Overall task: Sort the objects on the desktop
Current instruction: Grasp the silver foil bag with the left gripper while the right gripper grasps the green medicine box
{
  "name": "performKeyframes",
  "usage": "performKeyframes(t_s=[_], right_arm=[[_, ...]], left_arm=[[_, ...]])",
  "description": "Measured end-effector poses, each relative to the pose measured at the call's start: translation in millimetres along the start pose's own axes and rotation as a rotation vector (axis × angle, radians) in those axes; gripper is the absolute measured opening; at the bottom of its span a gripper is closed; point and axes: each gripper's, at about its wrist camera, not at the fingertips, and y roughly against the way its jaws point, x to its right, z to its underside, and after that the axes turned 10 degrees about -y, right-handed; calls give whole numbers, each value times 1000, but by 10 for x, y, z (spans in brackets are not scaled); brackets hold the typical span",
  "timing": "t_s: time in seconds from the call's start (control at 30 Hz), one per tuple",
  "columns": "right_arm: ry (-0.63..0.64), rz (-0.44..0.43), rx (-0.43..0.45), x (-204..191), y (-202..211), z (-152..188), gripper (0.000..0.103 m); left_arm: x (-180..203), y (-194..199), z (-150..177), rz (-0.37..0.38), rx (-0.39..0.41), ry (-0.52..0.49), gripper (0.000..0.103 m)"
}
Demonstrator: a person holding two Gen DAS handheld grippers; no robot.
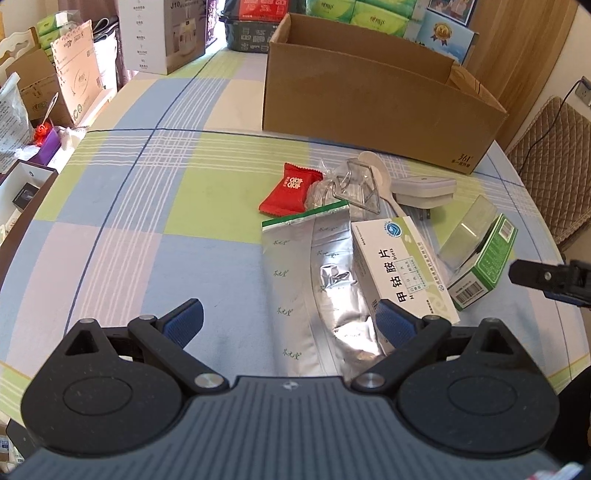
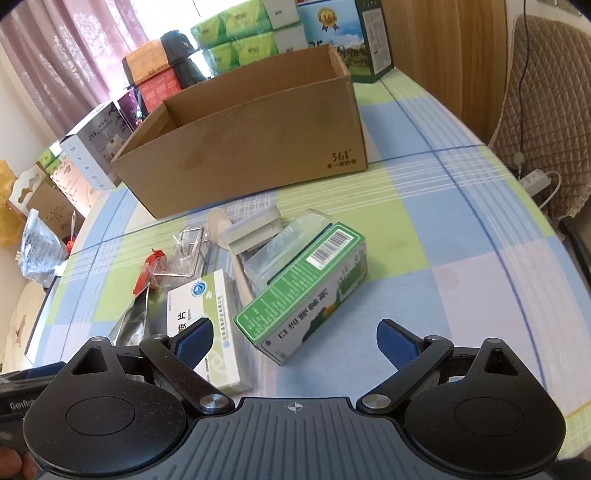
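Observation:
A pile of small items lies on the checked tablecloth in front of an open cardboard box (image 1: pixel 376 99) (image 2: pixel 251 147). In it are a red sachet (image 1: pixel 290 189), a silver foil pouch (image 1: pixel 306 280), a white medicine box (image 1: pixel 400 266) (image 2: pixel 201 317), a green box (image 1: pixel 484 262) (image 2: pixel 306 291), a clear plastic case (image 2: pixel 288 247), a wooden spoon (image 1: pixel 380 177) (image 2: pixel 231 247), a white adapter (image 1: pixel 423 190) and a clear hook holder (image 1: pixel 356 184). My left gripper (image 1: pixel 291 321) hovers open above the foil pouch. My right gripper (image 2: pixel 295 341) is open just short of the green box.
Stacked cartons and green tissue packs (image 2: pixel 240 33) line the far side behind the box. More boxes and bags crowd the table's left edge (image 1: pixel 55 88). A padded chair (image 1: pixel 554 162) with a cable stands at the right. Open cloth lies left of the pile (image 1: pixel 147 221).

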Motion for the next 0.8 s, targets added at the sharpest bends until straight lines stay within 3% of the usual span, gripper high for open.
performKeyframes(t_s=[0.23, 0.5, 0.8], right_arm=[[-17, 27, -43, -46, -334, -94, 91], [3, 63, -102, -94, -603, -95, 72], [92, 77, -105, -125, -467, -37, 46]], left_arm=[[-4, -115, -44, 6, -19, -1, 98], [6, -178, -78, 15, -26, -9, 98], [25, -199, -63, 18, -39, -22, 98]])
